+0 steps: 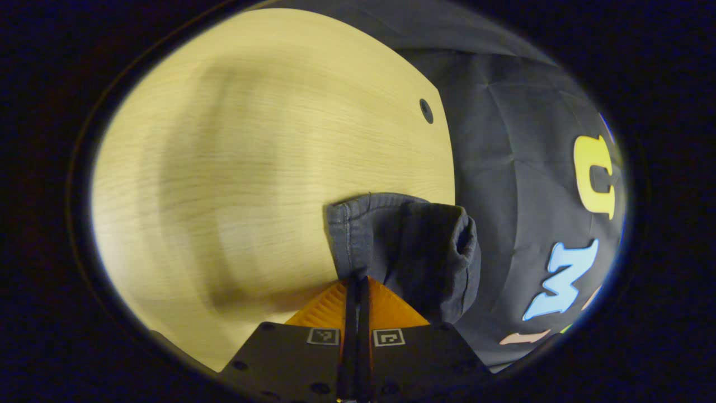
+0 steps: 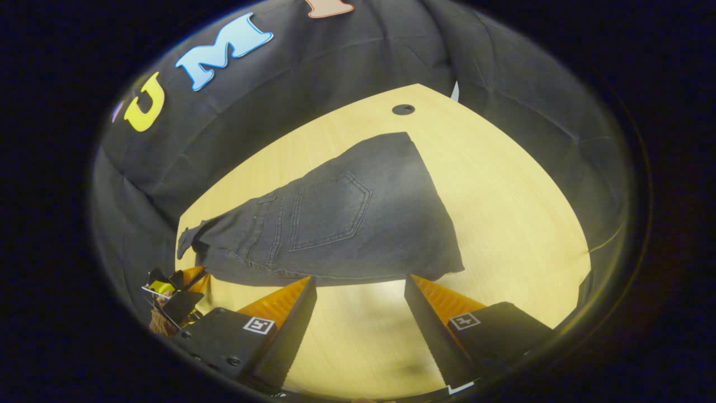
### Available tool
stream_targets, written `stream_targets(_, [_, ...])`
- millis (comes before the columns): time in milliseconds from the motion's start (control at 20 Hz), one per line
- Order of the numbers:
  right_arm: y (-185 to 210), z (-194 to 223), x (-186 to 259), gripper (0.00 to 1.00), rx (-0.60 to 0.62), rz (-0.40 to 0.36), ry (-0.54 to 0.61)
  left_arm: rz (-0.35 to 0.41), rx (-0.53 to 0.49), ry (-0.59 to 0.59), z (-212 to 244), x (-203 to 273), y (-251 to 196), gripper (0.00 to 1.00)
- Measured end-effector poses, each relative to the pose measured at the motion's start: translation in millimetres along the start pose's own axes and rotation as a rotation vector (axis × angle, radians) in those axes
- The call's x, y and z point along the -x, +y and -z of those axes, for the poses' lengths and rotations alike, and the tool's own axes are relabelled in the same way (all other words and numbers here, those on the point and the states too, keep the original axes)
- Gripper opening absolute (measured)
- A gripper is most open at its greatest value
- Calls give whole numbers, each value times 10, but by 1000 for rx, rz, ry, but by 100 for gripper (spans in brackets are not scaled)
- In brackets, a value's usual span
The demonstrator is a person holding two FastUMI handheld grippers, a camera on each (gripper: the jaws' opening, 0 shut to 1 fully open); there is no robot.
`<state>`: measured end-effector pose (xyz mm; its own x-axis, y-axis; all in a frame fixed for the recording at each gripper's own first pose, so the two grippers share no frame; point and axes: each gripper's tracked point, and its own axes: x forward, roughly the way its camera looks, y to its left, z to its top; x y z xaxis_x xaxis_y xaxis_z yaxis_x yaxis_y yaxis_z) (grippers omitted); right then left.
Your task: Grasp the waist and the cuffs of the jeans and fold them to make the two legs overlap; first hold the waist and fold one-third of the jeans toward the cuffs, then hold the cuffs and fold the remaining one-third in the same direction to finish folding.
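Left gripper (image 1: 356,280): fingers pressed together on a fold of dark denim, the jaws all but touching, the fabric pinched between them. In the right gripper view the same tool (image 2: 193,275) appears small at the near left corner of the worktop, at the waist end of the garment, with part of a hand behind it.

Right gripper (image 2: 361,280): fingers spread wide apart, nothing between them, poised just above the near hem of the folded cloth; bare wood shows between the fingers.

Jeans (image 2: 335,218): dark grey denim, lying flat across the middle of the worktop, the legs overlapped, a back pocket with stitched outline facing up. The waist end points toward the left edge, and a bunched corner (image 1: 403,240) hangs past that edge where the left gripper holds it. The opposite end lies toward the far corner.

Worktop (image 2: 503,212): pale wood-grain table, rounded corners. One round dark hole (image 2: 403,109) near the far corner, just beyond the jeans; seen also in the left gripper view (image 1: 426,110).

Black cloth wall (image 2: 335,50): behind and around the table.
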<state>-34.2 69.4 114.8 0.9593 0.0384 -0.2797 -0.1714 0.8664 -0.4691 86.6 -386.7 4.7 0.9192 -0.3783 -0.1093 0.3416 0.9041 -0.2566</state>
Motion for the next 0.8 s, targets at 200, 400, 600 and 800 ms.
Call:
stream_targets(200, [-22, 27, -10, 96, -23, 0, 8, 40, -145, -37, 44, 292, -361, 8])
stream_targets(400, [-82, 74, 22, 96, -54, -7, 5, 41, -293, -99, 203, 486, -725, 8])
stream_targets(600, [-244, 151, 164, 97, -93, 0, -15, 242, -717, -102, 1199, 771, -1819, 9])
stream_targets(800, [-553, 302, 285, 96, -195, 20, -32, 493, -1187, 166, 3425, 1258, -2329, 8])
